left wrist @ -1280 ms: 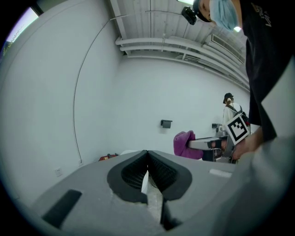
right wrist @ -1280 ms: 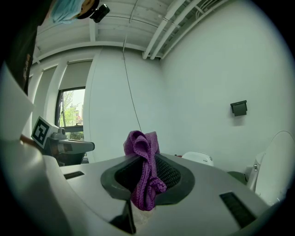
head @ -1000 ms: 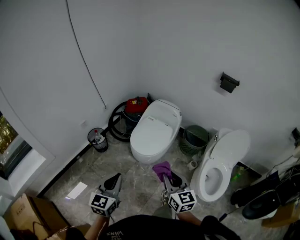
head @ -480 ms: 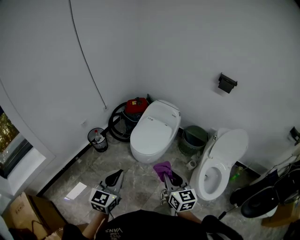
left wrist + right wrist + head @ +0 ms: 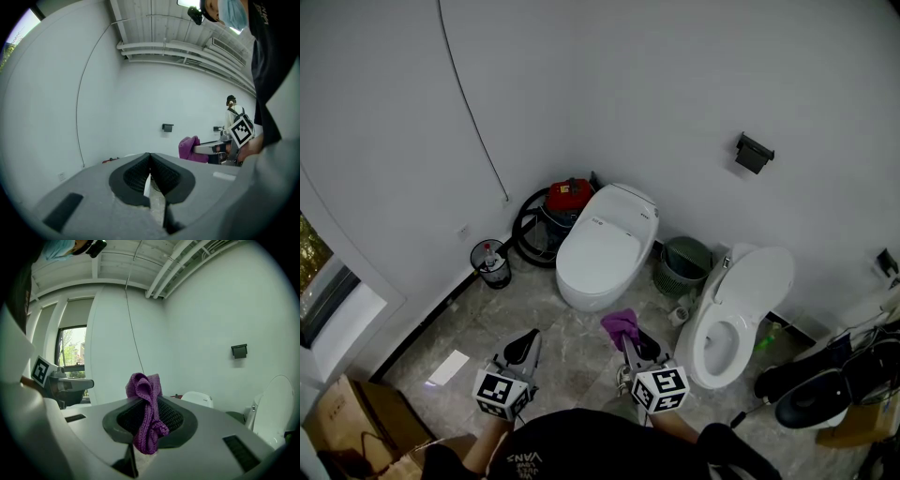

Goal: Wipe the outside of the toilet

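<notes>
A white toilet (image 5: 602, 251) with its lid down stands against the far wall, ahead of both grippers. A second white toilet (image 5: 739, 314) with its lid raised stands to its right. My right gripper (image 5: 628, 339) is shut on a purple cloth (image 5: 620, 326), which bunches up above its jaws (image 5: 146, 414). It hangs over the floor between the two toilets, short of both. My left gripper (image 5: 524, 349) is lower left, over the floor, with its jaws together and empty (image 5: 150, 161). In the right gripper view the closed toilet (image 5: 198, 399) shows far off.
A red and black vacuum with a hose (image 5: 555, 214) sits left of the closed toilet. A small black bin (image 5: 490, 265) stands by the left wall, a green basket (image 5: 683, 262) between the toilets. A black holder (image 5: 753, 152) hangs on the wall. Cardboard boxes (image 5: 342, 427) lie lower left, dark clutter (image 5: 825, 384) lower right.
The view has slid a little so both toilets sit slightly higher and further left. Both grippers have edged forward; the cloth stays clamped in the right one.
</notes>
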Demonstrator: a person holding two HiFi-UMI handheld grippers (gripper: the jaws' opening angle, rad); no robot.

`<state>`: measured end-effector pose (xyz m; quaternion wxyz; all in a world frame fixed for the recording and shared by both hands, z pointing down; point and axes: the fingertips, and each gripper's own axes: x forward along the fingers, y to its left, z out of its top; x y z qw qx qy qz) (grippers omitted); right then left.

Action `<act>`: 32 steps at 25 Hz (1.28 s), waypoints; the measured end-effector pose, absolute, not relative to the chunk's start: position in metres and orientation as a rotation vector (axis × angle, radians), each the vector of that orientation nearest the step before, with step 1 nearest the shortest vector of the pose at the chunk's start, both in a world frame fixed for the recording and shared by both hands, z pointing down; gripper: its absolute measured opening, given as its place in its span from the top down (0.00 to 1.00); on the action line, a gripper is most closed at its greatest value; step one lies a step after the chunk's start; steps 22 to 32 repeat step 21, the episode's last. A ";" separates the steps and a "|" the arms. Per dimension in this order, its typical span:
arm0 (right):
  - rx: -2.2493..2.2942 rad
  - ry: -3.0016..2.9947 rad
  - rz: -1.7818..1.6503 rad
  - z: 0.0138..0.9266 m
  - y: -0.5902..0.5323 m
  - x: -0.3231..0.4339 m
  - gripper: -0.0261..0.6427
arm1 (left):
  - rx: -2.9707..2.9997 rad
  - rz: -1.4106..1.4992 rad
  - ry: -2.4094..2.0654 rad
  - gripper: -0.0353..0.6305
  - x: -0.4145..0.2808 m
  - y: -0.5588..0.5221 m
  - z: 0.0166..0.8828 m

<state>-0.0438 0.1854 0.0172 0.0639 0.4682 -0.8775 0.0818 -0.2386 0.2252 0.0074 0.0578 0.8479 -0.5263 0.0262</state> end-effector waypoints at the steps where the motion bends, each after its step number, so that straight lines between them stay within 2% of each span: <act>1: 1.413 -2.650 0.250 0.018 0.186 -0.044 0.86 | 2.571 0.079 -1.597 0.94 -0.239 0.226 0.008; 32: 1.384 -2.655 0.267 0.025 0.201 -0.055 0.86 | 2.541 0.055 -1.605 0.94 -0.244 0.242 0.018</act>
